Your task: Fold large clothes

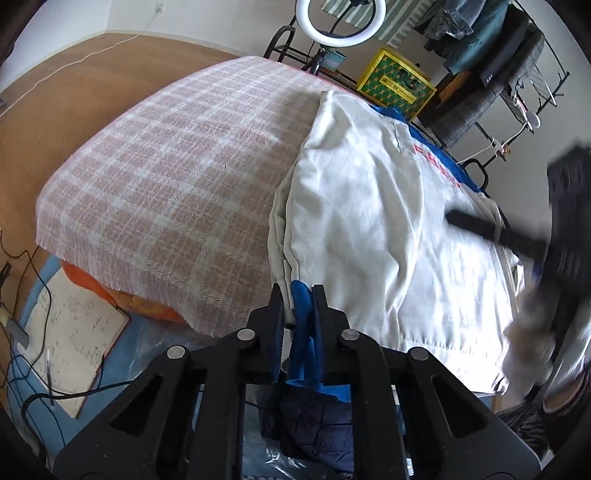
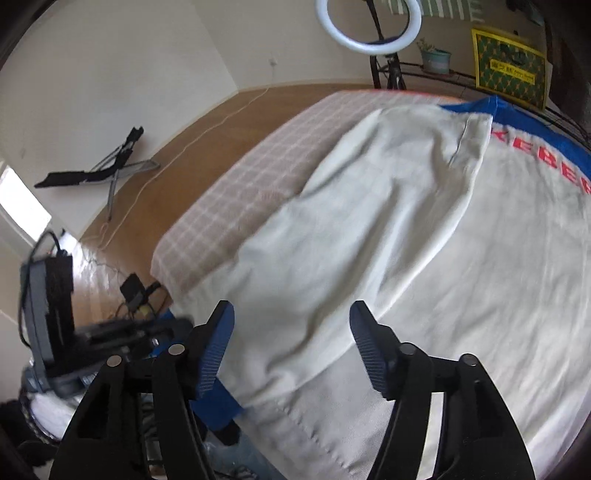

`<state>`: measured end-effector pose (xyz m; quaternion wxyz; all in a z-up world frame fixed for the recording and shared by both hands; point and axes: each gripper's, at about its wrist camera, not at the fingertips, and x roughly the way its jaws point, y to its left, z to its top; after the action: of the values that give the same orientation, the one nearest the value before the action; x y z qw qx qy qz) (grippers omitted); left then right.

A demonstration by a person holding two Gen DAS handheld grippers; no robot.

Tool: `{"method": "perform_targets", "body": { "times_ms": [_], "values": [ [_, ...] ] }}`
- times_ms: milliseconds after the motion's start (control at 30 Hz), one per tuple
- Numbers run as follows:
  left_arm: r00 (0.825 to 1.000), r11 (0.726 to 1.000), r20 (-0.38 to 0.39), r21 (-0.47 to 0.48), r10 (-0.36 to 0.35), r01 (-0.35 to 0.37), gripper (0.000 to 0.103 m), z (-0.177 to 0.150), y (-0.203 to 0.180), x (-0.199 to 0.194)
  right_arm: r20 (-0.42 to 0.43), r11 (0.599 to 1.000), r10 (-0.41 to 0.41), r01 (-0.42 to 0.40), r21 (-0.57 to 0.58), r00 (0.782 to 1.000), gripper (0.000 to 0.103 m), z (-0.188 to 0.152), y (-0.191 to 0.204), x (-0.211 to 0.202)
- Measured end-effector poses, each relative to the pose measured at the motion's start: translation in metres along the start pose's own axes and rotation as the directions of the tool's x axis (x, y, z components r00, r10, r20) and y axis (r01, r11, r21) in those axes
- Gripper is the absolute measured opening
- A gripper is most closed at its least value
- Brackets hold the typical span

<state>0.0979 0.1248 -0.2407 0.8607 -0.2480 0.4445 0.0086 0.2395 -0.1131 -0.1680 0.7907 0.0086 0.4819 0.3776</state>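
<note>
**Blue cuff clamped in left tongs; right tongs spread above white garment**

Blue fabric, apparently a cuff or hem band of the garment, sits pinched between the two fingers of the left tongs [image 1: 298,291], which are closed tight on it. Below the left tongs the blue cloth hangs down over a darker navy fold. Just ahead of the left tongs and to their right, the white garment [image 1: 388,229] lies spread across the checked blanket [image 1: 166,177] that covers the surface. A grey seam edge of the garment runs forward from the left tongs' tips.

Right tongs [image 2: 291,321]: fingers well apart, blue ribbed pads [image 2: 218,347] facing each other, nothing between them. They hang over the near edge of the white garment [image 2: 388,240]. Contact with the cloth cannot be told; the frame is motion-blurred. In the left wrist view the right tongs [image 1: 476,225] appear as a dark blurred shape over the garment, to the right of the left tongs.

Further ahead of both tongs, the garment carries red lettering [image 2: 546,162] beside a blue band [image 2: 517,122] at its far end. Left of the garment, the blanket is bare out to its edge.

Left of and below the left tongs, off the surface: an open notebook [image 1: 74,332] and black cables [image 1: 22,258] on the floor.

Beyond the far end of the surface: a lit ring light [image 1: 338,18], a yellow-and-green box [image 1: 397,85], a small potted plant [image 2: 436,59]. A rack with hanging clothes [image 1: 480,33] stands far right.
</note>
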Motion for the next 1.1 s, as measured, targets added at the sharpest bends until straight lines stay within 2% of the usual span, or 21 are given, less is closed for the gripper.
{"method": "perform_targets", "body": {
  "times_ms": [67,167,267,333,433,533,633,800,967,1033,1100],
  "values": [
    [1.000,1.000,0.005,-0.008,-0.011,0.011,0.011,0.001,0.000,-0.001,-0.004,1.000,-0.007,0.007,-0.004,1.000,0.066,0.026,0.002,0.002],
    [0.999,0.999,0.024,-0.009,-0.032,0.032,0.011,0.001,-0.002,-0.006,-0.010,0.997,-0.077,0.077,-0.009,0.997,0.066,0.067,0.004,0.016],
    [0.998,0.999,0.049,0.029,-0.042,0.041,0.011,0.000,-0.010,-0.013,-0.080,0.997,-0.069,0.072,0.032,0.994,0.066,0.103,0.007,0.049],
    [0.997,0.998,0.055,0.036,-0.052,0.050,0.011,0.000,-0.012,-0.015,-0.121,0.992,-0.120,0.124,0.029,0.985,0.066,0.121,0.012,0.074],
    [0.996,0.998,0.060,0.035,-0.063,0.061,0.010,0.001,-0.015,-0.017,-0.198,0.979,-0.200,0.206,0.009,0.960,0.066,0.139,0.015,0.116],
    [0.994,0.996,0.071,0.047,-0.081,0.078,0.010,0.003,-0.019,-0.020,-0.277,0.959,-0.276,0.283,-0.013,0.921,0.066,0.149,0.014,0.154],
    [0.993,0.994,0.080,0.070,-0.086,0.080,0.010,0.003,-0.023,-0.023,-0.305,0.938,-0.340,0.344,-0.043,0.889,0.066,0.154,0.015,0.175],
    [0.993,0.993,0.082,0.085,-0.085,0.077,0.010,0.003,-0.028,-0.023,-0.356,0.913,-0.406,0.389,-0.121,0.842,0.066,0.154,0.018,0.202],
    [0.991,0.992,0.084,0.080,-0.101,0.094,0.009,0.002,-0.030,-0.026,-0.399,0.910,-0.413,0.392,-0.139,0.818,0.064,0.150,0.014,0.209],
    [0.991,0.991,0.084,0.088,-0.104,0.097,0.009,0.001,-0.033,-0.027,-0.411,0.915,-0.401,0.376,-0.144,0.819,0.064,0.146,0.012,0.212],
    [0.991,0.991,0.080,0.095,-0.104,0.096,0.009,0.000,-0.035,-0.026,-0.418,0.914,-0.403,0.378,-0.145,0.814,0.057,0.140,0.007,0.214]
  ]
}}
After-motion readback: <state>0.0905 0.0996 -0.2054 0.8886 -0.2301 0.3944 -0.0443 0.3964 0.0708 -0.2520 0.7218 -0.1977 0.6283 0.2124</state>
